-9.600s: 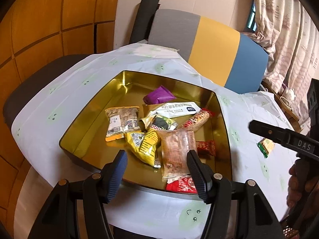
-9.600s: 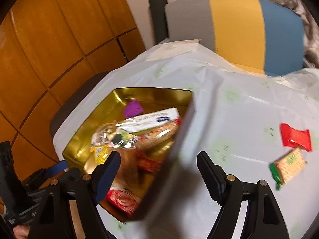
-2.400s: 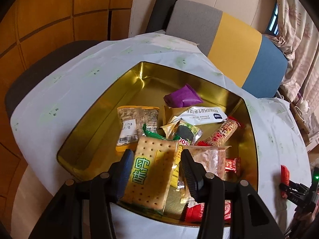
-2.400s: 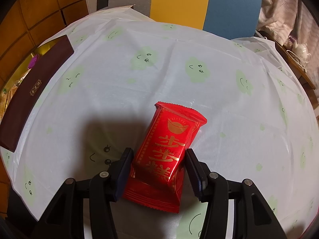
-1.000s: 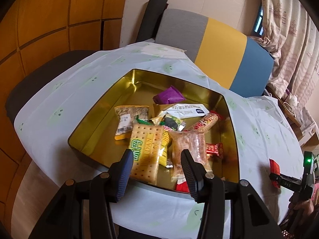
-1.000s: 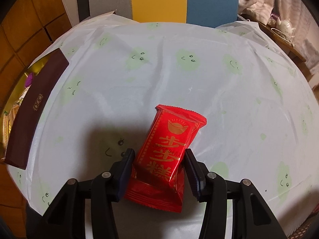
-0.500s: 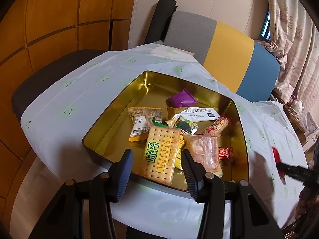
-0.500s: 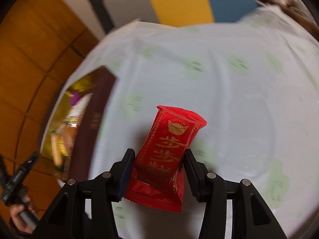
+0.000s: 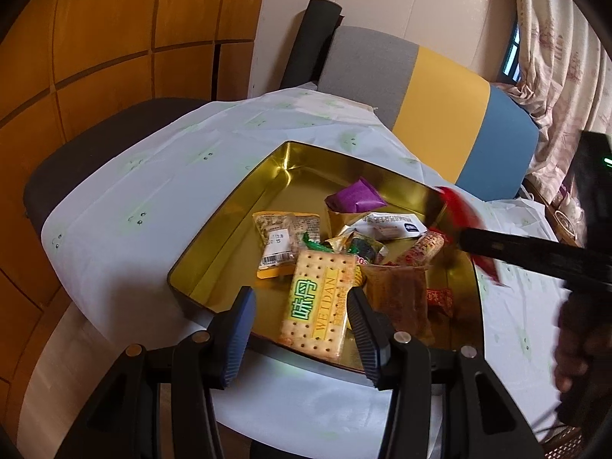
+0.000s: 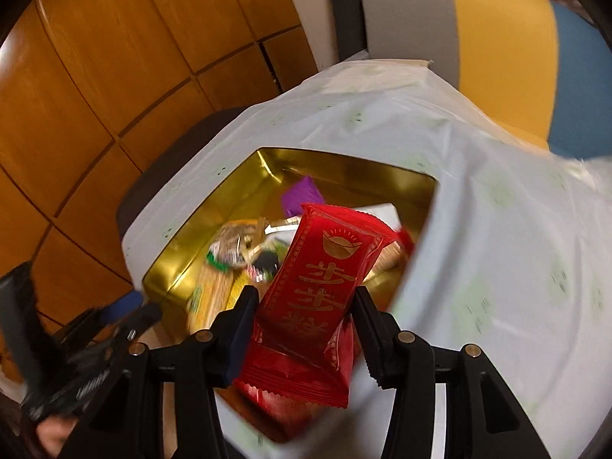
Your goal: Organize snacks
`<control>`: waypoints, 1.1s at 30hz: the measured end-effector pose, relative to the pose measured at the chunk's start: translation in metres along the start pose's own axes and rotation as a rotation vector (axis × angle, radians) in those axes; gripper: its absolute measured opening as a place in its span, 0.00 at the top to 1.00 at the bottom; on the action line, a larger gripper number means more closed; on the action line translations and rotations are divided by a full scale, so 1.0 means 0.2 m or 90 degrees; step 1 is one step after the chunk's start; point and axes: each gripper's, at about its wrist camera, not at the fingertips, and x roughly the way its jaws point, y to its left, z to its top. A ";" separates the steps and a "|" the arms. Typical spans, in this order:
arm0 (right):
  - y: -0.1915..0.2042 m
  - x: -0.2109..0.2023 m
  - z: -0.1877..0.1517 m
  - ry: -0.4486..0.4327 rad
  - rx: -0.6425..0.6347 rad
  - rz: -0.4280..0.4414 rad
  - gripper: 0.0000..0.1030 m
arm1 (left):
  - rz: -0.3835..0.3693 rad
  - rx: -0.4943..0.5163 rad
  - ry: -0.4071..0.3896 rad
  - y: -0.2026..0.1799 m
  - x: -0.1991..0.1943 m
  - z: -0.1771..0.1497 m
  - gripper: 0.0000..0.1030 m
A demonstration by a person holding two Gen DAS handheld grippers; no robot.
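Observation:
A gold tin (image 9: 229, 229) sits on the white-clothed table and holds several snack packets, among them a purple one (image 9: 355, 199) and a cracker pack (image 9: 317, 302) at its near edge. My left gripper (image 9: 300, 329) is open and empty just in front of the tin, with the cracker pack showing between its fingers. My right gripper (image 10: 302, 321) is shut on a red packet (image 10: 321, 287) and holds it over the tin (image 10: 183, 252). In the left wrist view the right gripper (image 9: 455, 237) reaches in from the right with the red packet (image 9: 464, 218) above the tin's right rim.
A grey, yellow and blue chair back (image 9: 432, 114) stands behind the table, with curtains (image 9: 554, 57) at the right. Wooden wall panels (image 9: 114, 38) fill the left. A dark seat (image 9: 95, 145) lies left of the table. The tablecloth (image 10: 516, 252) extends right of the tin.
My right gripper has carried the red packet from the bare tablecloth leftward to above the tin. My left gripper has let go of the cracker pack, which now lies in the tin, and pulled back.

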 end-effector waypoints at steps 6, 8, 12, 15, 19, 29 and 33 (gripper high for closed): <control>-0.01 0.22 0.05 0.037 -0.023 -0.019 0.42 | 0.002 -0.005 0.015 0.03 0.04 -0.02 0.51; -0.01 0.20 0.03 0.033 -0.028 -0.020 0.42 | 0.001 -0.003 0.012 0.03 0.04 -0.02 0.51; 0.04 0.14 -0.03 0.022 -0.067 -0.022 0.42 | 0.005 -0.002 0.011 0.02 0.06 -0.01 0.51; 0.09 0.19 -0.07 0.033 -0.096 -0.038 0.50 | 0.008 0.006 0.010 0.00 0.07 -0.01 0.51; 0.08 0.27 -0.07 0.040 -0.091 -0.067 0.55 | 0.012 0.016 0.009 -0.03 0.04 -0.01 0.51; 0.11 0.06 -0.15 -0.024 -0.115 -0.073 0.48 | 0.039 0.031 -0.011 -0.09 -0.01 0.00 0.51; 0.12 -0.07 -0.22 -0.061 -0.098 -0.091 0.37 | 0.048 0.035 -0.033 -0.13 -0.07 0.00 0.51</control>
